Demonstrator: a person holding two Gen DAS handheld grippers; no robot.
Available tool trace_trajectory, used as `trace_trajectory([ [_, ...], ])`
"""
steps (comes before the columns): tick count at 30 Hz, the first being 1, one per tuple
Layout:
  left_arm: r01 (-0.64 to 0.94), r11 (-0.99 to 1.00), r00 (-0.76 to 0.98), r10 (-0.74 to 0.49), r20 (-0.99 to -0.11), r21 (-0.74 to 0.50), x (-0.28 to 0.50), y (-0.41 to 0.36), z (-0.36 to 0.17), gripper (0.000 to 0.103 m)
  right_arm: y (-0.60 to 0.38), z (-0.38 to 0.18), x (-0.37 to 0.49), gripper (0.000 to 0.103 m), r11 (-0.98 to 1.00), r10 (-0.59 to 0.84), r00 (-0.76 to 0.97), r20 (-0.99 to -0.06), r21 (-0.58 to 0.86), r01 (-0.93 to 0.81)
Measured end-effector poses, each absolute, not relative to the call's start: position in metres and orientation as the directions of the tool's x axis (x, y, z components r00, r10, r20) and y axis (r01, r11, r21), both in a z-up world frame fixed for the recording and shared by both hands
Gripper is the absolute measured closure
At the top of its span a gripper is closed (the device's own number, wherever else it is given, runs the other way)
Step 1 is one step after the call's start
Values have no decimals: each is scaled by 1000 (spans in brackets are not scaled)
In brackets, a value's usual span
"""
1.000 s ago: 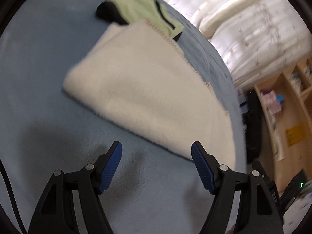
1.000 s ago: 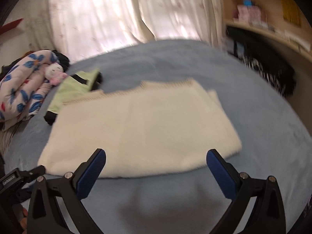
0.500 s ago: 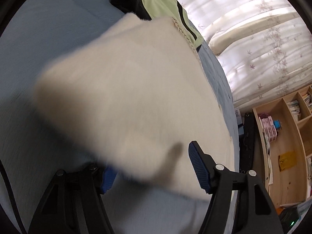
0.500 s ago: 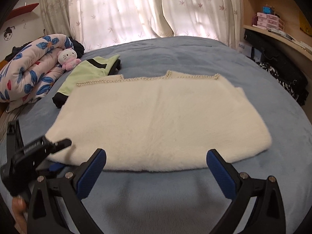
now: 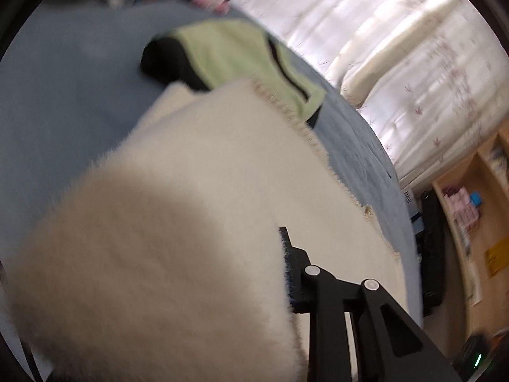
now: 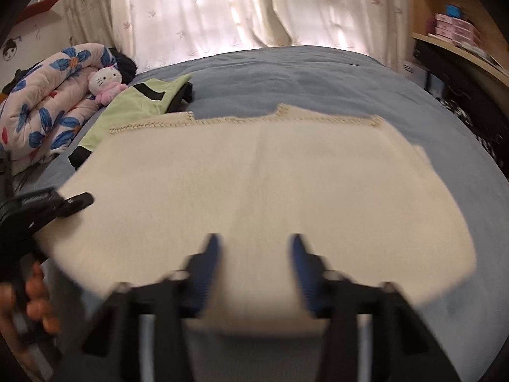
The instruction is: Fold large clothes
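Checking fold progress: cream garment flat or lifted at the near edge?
Lifted. The cream garment has its near edge raised between the right tongs; its left corner drapes over the left tongs. The far part lies flat.

Pretty bright room: daylight comes through pale leaf-print curtains [image 6: 241, 9] behind a bed [image 6: 302, 73] with a blue cover. Wooden shelves [image 6: 458, 44] line the right wall, and a rolled flowery quilt [image 6: 44, 95] sits on the left.

Both tools have closed in on the cream garment [image 6: 254, 191], its near edge lifted.
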State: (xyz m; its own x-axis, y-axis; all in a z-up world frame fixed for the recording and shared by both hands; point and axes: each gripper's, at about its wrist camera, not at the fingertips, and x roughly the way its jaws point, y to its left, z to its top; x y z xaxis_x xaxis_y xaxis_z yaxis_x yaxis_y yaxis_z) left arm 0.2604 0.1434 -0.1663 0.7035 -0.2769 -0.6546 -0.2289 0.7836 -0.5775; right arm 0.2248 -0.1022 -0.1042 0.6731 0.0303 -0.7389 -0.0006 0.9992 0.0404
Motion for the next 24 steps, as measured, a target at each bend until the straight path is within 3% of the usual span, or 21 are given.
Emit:
trace_trajectory([
  [2,-199,827,732,-231,-641,-525,257,127,-145,83,-98,-105,244,91,998,55,676,-735,45,-32],
  [9,-81,940,804,-136,-580,-333,250,89,-87,83,-88,-130,283,92,984,149,578,-802,63,-166],
  [18,114,991,842,-135,-522,-73,249,-14,-36,83,-143,-120,266,94,936,338,531,-777,337,-103],
  [24,253,966,787,-232,-572,-43,257,-113,-42,83,-250,-91,211,94,929,135,669,-731,329,172],
])
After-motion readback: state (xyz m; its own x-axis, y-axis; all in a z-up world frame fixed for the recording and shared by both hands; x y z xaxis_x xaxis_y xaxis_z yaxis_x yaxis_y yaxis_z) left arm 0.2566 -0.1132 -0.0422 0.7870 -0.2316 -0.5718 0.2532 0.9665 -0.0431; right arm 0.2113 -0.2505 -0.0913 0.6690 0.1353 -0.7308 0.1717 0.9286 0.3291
